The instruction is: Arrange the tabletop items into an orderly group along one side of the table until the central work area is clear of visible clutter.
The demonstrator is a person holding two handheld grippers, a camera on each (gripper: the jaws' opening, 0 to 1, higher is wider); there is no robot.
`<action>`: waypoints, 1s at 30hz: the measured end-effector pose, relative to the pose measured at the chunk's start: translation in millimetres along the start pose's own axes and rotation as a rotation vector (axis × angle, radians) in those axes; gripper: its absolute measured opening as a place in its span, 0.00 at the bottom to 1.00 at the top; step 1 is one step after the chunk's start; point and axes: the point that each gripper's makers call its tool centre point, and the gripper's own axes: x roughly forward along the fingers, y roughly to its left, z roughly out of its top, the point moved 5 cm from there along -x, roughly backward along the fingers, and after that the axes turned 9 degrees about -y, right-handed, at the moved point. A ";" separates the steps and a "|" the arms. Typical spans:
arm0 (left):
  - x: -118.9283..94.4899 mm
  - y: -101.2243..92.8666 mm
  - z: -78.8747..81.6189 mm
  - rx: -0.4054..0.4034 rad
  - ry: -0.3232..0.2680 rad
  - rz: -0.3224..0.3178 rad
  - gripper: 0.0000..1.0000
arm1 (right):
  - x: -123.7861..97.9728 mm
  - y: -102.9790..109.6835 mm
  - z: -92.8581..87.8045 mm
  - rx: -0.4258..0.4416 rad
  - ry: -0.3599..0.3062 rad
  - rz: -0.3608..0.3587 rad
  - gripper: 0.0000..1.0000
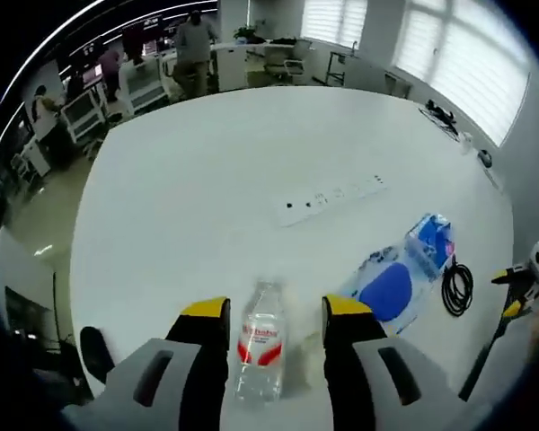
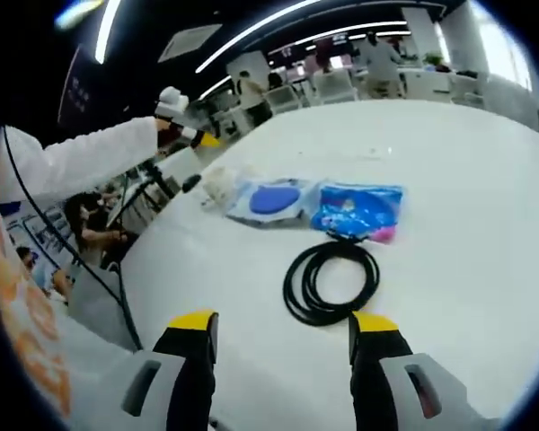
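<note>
A clear water bottle (image 1: 260, 346) with a red label sits between the yellow-tipped jaws of my left gripper (image 1: 276, 310); the jaws stand apart with a gap beside the bottle. To its right lie a clear plastic bag holding a blue pad (image 1: 388, 289), a blue packet (image 1: 431, 238) and a coiled black cable (image 1: 456, 287). My right gripper (image 2: 283, 323) is open, with the cable (image 2: 332, 278) just beyond its tips. Past it lie the packet (image 2: 359, 208) and the bag (image 2: 269, 199). The left gripper (image 2: 198, 135) is held by a white sleeve (image 2: 81, 162).
The big white table (image 1: 216, 180) has a flush power strip (image 1: 332, 197) near its middle and small dark items (image 1: 440, 112) at the far edge. The right gripper (image 1: 512, 292) enters from the right. Desks, chairs and people stand beyond the table.
</note>
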 end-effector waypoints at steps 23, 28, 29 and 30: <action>87.8 -0.7 -22.0 0.077 0.146 -0.052 0.32 | 21.6 -21.3 5.4 0.083 0.019 -0.018 0.59; 96.8 2.8 -28.2 0.094 0.179 -0.035 0.31 | 20.1 -25.0 3.9 0.096 0.017 -0.032 0.59; 98.4 2.2 -29.9 0.110 0.189 -0.039 0.29 | 19.9 -26.4 3.0 0.099 0.017 -0.036 0.59; 99.3 2.0 -31.1 0.119 0.196 -0.040 0.27 | 19.7 -27.1 2.4 0.101 0.018 -0.038 0.59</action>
